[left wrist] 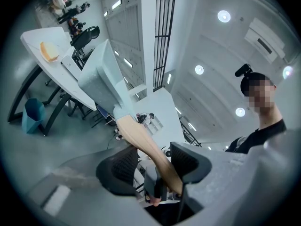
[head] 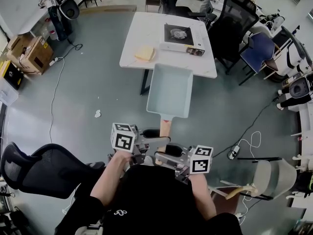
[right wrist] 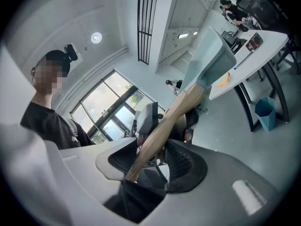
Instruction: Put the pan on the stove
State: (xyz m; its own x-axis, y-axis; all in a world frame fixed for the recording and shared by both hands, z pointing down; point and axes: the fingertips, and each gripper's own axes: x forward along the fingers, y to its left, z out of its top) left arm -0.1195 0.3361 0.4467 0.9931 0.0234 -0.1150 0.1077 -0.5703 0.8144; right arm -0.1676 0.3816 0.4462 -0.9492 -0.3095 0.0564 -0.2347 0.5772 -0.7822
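The pan (head: 170,89) is hanging in the air in the middle of the picture, well apart from the stove (head: 178,33) on the table (head: 137,28) near the top. The left gripper (left wrist: 153,161) and right gripper (right wrist: 153,154) are both pinching the end of its wooden handle (head: 166,126). The big pan could tip or slip, because only the handle's end is being held.

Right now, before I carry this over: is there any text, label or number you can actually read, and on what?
No text can be read in any view.
Stove front panel: marks too small to read.
Shirt emblem: small white logo, no legible letters.
Marker cubes: square patterns only, no words.
Pan and cardboard boxes: no print visible.
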